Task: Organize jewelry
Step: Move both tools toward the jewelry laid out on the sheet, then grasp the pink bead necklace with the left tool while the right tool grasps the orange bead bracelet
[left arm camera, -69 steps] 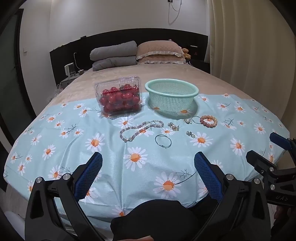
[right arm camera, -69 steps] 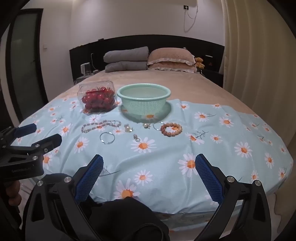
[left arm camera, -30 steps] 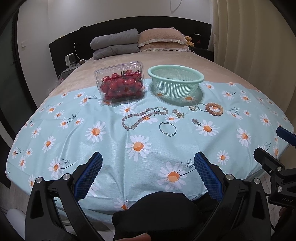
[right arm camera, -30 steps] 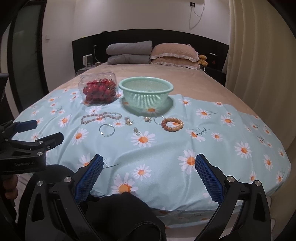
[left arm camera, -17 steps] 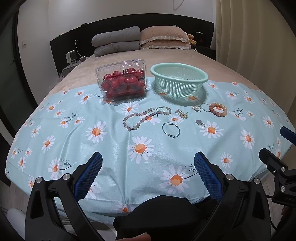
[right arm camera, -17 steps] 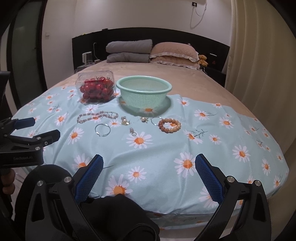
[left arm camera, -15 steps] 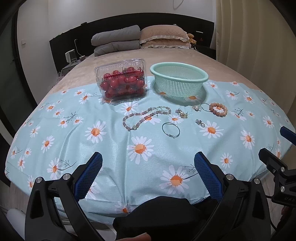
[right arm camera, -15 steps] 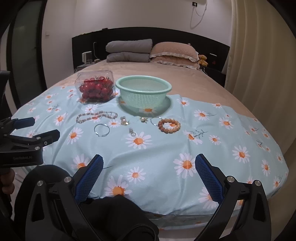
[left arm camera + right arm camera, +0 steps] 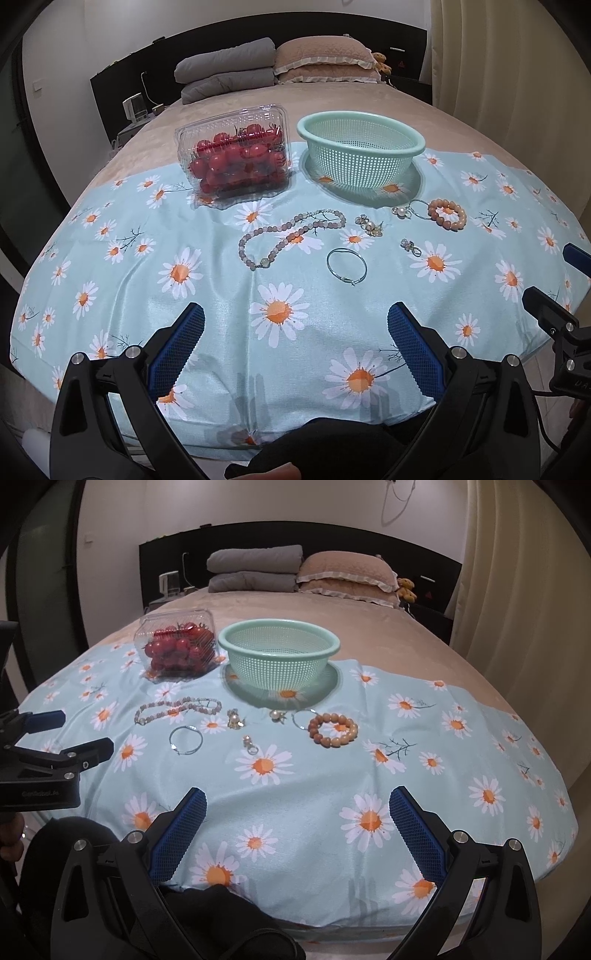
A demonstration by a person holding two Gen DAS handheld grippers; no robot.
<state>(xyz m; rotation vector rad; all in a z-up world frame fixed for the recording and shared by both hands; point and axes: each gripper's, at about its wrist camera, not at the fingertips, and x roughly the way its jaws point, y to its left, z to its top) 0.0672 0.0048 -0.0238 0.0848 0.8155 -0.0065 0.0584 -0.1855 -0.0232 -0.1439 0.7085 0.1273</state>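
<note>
Jewelry lies in a loose row on a daisy-print cloth (image 9: 221, 295) on a bed. There is a pale bead necklace (image 9: 291, 236) (image 9: 177, 707), a thin silver bangle (image 9: 346, 266) (image 9: 186, 739), an orange bead bracelet (image 9: 447, 214) (image 9: 333, 730), and small earrings and charms (image 9: 369, 224) (image 9: 250, 744). A mint green colander basket (image 9: 360, 149) (image 9: 279, 653) stands behind them, with nothing in it. My left gripper (image 9: 295, 343) and right gripper (image 9: 297, 823) are both open and empty, near the cloth's front edge, well short of the jewelry.
A clear plastic box of cherry tomatoes (image 9: 234, 155) (image 9: 179, 648) stands left of the basket. Pillows (image 9: 328, 62) and folded grey blankets (image 9: 225, 74) lie at the bed's head. A curtain (image 9: 517, 609) hangs on the right.
Both grippers have moved forward and a little closer to the bed, so the jewelry and basket look nearer. Both stay open. Nothing on the cloth has moved.
</note>
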